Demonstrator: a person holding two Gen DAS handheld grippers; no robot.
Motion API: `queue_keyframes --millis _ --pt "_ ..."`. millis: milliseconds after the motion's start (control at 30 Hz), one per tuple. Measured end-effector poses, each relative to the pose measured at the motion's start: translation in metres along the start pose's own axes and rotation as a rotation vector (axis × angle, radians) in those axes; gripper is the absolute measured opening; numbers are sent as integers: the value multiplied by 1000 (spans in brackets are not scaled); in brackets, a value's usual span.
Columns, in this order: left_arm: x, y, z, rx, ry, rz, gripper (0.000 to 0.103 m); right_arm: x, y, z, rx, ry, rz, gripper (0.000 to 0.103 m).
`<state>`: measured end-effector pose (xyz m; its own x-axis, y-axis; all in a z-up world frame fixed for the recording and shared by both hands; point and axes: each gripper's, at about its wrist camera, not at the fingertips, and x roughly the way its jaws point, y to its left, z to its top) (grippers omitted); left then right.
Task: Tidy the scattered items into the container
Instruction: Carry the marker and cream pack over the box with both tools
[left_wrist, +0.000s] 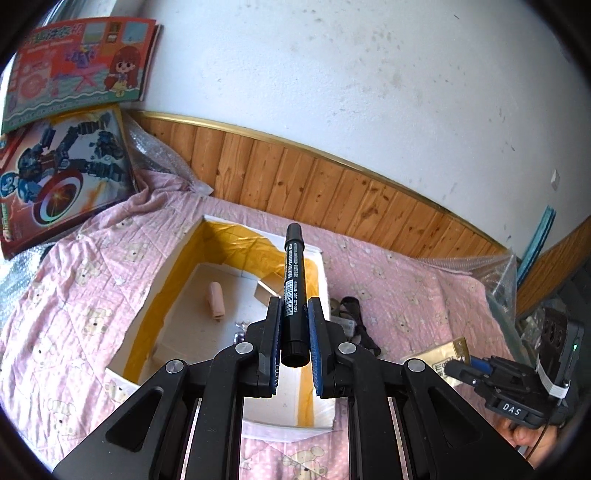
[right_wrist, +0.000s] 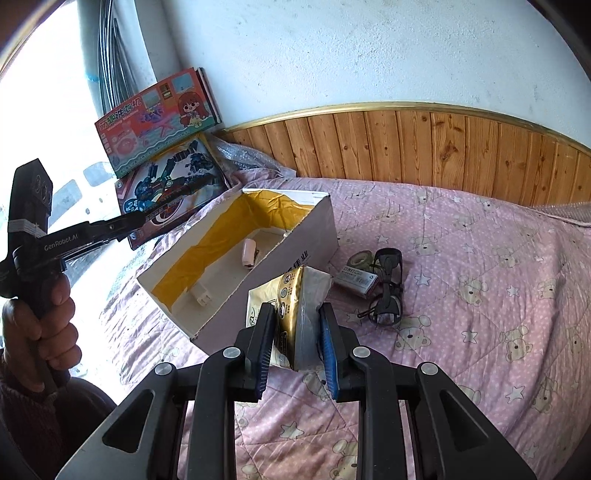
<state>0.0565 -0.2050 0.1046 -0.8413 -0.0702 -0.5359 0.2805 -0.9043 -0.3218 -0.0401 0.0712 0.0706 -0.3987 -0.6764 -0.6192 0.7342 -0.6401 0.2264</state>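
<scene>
So the left gripper (left_wrist: 293, 325) was clamped on a black marker (left_wrist: 293, 291), pads tight on both sides of the barrel, marker sticking straight out toward 12 o'clock and hanging right over the open box (left_wrist: 170, 258). The box was a white cardboard thing with yellow lining, sitting on the pink bear quilt (left_wrist: 74, 280). Inside it already were a small pinkish roll (left_wrist: 216, 301) around the middle of the floor and a white plug-looking bit (right_wrist: 201, 297) nearer the front wall, plus some small metal bits I couldn't really make out. The right gripper (right_wrist: 295, 332) was squeezed shut on a gold packet (right_wrist: 295, 302), holding it up just off the box's near corner, at about 5 o'clock from the box in the right wrist view. Left out on the quilt at roughly 3 o'clock from the box: a tape roll (right_wrist: 360, 258), a little white carton (right_wrist: 356, 282) touching it, and dark glasses (right_wrist: 388, 288) right beside those, one lens part over the carton's end. Two toy boxes (right_wrist: 162, 118) were leaning against the wall at about 10 o'clock from the box, the pink one stacked above the robot one, with bubble wrap (left_wrist: 155, 151) bunched next to them.
</scene>
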Motion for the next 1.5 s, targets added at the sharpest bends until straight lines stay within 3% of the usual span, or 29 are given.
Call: queue_keyframes --millis 267,633,967,1133,1367,1500 --pt "10 27 6 -72 9 14 13 8 28 13 -54 0 25 25" --pt "64 60 -4 -134 160 138 13 41 76 59 -159 15 38 26" --pt "90 77 -14 -243 210 220 14 107 91 98 -200 129 7 26" --pt "99 81 -14 -289 210 229 14 146 84 116 -200 191 -25 26" --pt "107 92 -30 -456 240 190 14 203 72 142 -227 263 -90 26" --pt "110 96 -38 -512 254 206 14 231 74 156 -240 302 -116 26"
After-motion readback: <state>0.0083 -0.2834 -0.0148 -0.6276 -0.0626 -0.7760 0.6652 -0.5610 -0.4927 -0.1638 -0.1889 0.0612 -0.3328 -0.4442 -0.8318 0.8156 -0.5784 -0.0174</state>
